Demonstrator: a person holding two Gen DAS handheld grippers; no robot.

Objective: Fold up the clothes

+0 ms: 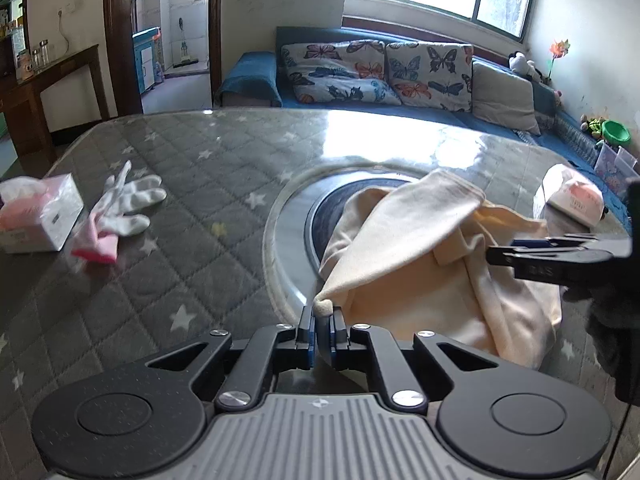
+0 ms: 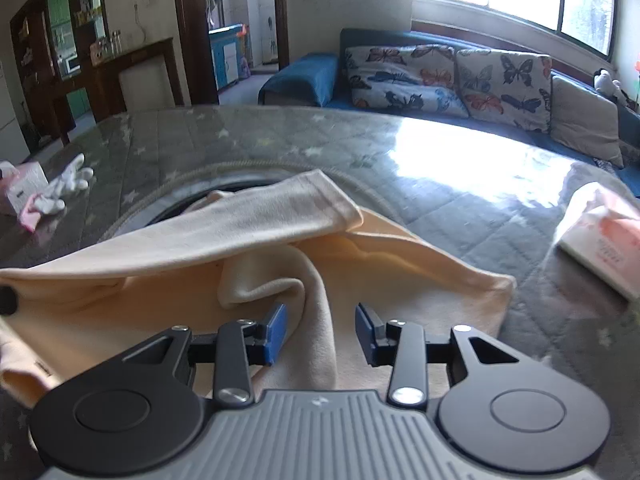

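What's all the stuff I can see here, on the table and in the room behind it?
garment: one, cream, rumpled mid-table over the round inset
table: one, grey star-quilted cover under glass
white gloves: a small bundle, white, table's left side
pink cloth: one, pink, beside the gloves
tissue box: one, white and pink, far left of the table
tissue pack: one, white and pink, table's right edge
sofa: one, blue, under the window
butterfly cushions: two, patterned, on the sofa
plain cushion: one, beige, right of them
left gripper: fingers pinched on a garment corner
right gripper: fingers apart above the garment
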